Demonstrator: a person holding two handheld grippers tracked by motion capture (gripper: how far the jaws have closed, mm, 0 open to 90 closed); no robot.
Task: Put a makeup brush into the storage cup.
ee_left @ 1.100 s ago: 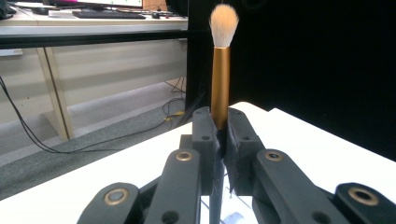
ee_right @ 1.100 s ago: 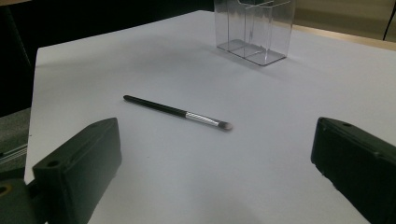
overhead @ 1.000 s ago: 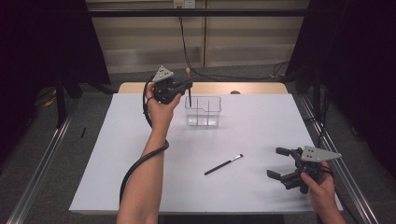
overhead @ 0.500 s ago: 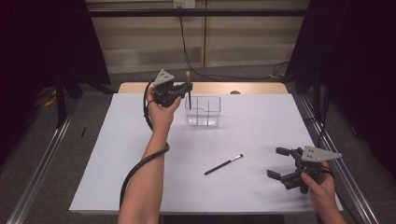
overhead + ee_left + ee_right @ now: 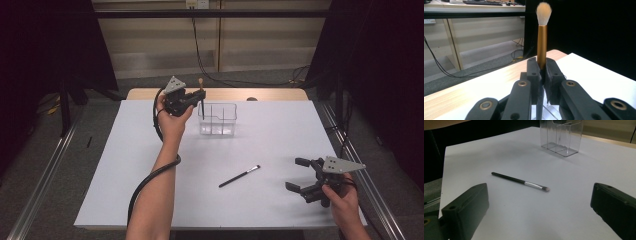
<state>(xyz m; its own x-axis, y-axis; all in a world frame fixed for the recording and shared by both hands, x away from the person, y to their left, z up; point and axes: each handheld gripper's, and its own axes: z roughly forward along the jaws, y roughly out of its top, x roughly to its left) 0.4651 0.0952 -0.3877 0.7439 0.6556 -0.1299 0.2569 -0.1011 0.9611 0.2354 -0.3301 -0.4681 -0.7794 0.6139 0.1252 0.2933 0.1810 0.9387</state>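
Observation:
My left gripper is shut on a makeup brush and holds it upright, pale bristles on top. In the left gripper view the gold ferrule of the brush rises from between the closed jaws of the left gripper. Its black handle points down at the left end of a clear divided box; whether the tip is inside I cannot tell. A thin black brush lies flat on the white table. My right gripper rests open at the front right. The right gripper view shows the thin brush ahead of the open right gripper.
The white sheet covers the table, and a wooden strip shows along its far edge. The clear box stands behind the thin brush in the right gripper view. A black cable trails along the left forearm. Metal rails run along both sides.
The left gripper with the brush has barely shifted by the box. The right gripper has kept still.

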